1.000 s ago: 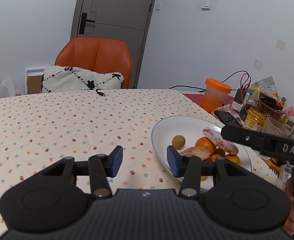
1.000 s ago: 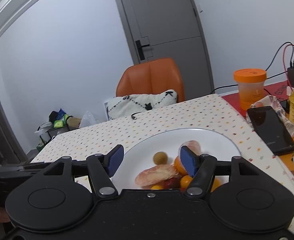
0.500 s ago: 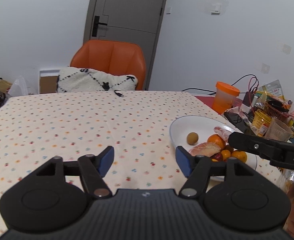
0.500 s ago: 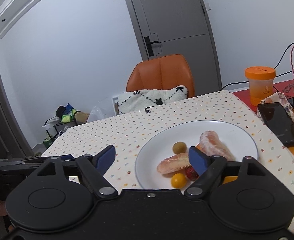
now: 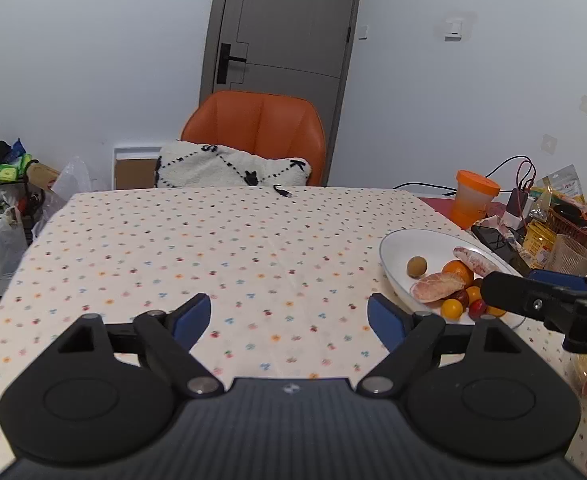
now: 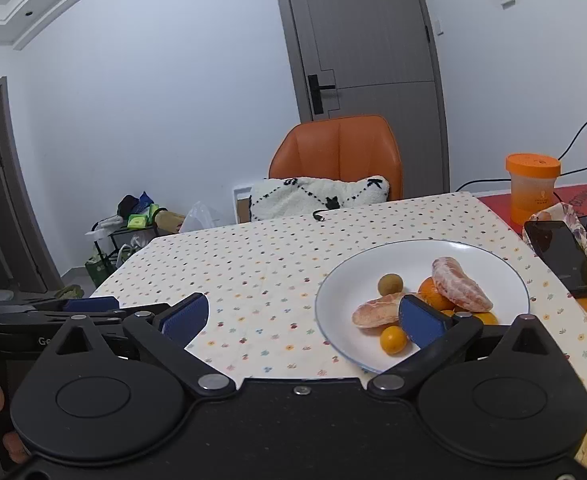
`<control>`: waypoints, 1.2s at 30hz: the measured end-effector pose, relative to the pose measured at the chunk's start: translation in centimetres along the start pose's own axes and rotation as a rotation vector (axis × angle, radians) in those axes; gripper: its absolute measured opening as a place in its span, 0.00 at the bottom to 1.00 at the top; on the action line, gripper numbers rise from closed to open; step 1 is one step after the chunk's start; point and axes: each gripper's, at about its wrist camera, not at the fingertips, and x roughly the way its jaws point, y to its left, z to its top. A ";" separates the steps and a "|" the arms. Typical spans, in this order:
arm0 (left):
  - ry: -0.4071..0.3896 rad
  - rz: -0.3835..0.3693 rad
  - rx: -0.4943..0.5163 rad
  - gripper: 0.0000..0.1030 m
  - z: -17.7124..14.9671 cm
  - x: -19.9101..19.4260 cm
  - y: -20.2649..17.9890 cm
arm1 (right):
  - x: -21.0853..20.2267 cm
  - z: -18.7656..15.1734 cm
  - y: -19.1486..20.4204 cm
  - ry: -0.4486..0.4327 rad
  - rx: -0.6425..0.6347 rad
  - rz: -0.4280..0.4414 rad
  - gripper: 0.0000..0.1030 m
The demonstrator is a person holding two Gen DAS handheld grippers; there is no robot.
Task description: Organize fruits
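Observation:
A white plate [image 6: 505, 280] [image 5: 397, 256] on the dotted tablecloth holds two peeled pomelo segments [image 6: 459, 284], an orange [image 6: 431, 292], a small brown longan [image 6: 390, 284], small yellow-orange fruits [image 6: 393, 340] and, in the left wrist view, a dark red one [image 5: 477, 307]. My right gripper [image 6: 303, 318] is open and empty, raised over the near left of the plate, its right pad in front of the fruit. My left gripper [image 5: 289, 316] is open and empty above the bare cloth, left of the plate. The right gripper's fingers [image 5: 533, 300] hide part of the plate's near rim.
An orange chair [image 5: 257, 128] with a white cushion [image 5: 229, 168] stands at the table's far edge. To the right of the plate lie a black phone [image 6: 561, 256], an orange-lidded cup [image 6: 531, 188], a ribbed glass [image 5: 569, 256], cables and snack packets [image 5: 549, 216]. Bags clutter the floor at left.
Both grippers have pulled back and risen from the plate, and their jaws have spread wider. The plate now sits farther off and to the right in both views.

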 end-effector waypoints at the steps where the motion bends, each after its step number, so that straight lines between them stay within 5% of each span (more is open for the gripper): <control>1: -0.001 0.006 -0.002 0.83 -0.1 -0.3 0.2 | -0.1 0.0 0.1 0.001 -0.001 0.000 1.00; 15: -0.008 0.051 0.008 0.95 -0.9 -4.0 1.4 | -2.5 -0.3 2.0 -0.010 -0.023 0.002 1.00; 36: 0.015 0.120 0.026 0.96 -1.2 -9.3 2.0 | -7.3 -0.4 3.6 -0.006 0.000 0.003 1.00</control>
